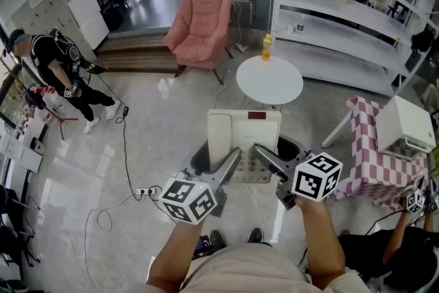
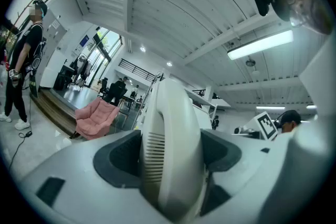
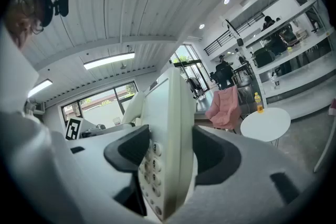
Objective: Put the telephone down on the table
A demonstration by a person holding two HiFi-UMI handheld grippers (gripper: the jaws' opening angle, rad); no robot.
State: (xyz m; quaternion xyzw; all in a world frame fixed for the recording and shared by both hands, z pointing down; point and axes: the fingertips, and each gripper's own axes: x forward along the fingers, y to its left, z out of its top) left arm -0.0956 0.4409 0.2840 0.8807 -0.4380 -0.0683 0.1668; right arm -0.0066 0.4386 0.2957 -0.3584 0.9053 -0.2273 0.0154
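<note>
A cream telephone with its handset on the left and its keypad on the right hangs in the air in front of me, held from both sides. My left gripper is shut on the handset side, and the handset fills the gap between its jaws. My right gripper is shut on the keypad edge, with the round buttons showing beside the left pad. The round white table stands just beyond the phone. It carries a yellow bottle at its far edge.
A dark round seat or bin sits under the phone. A pink armchair stands behind the table and white shelving to the right. A checkered-cloth table carries a white box. A person stands far left, with cables on the floor.
</note>
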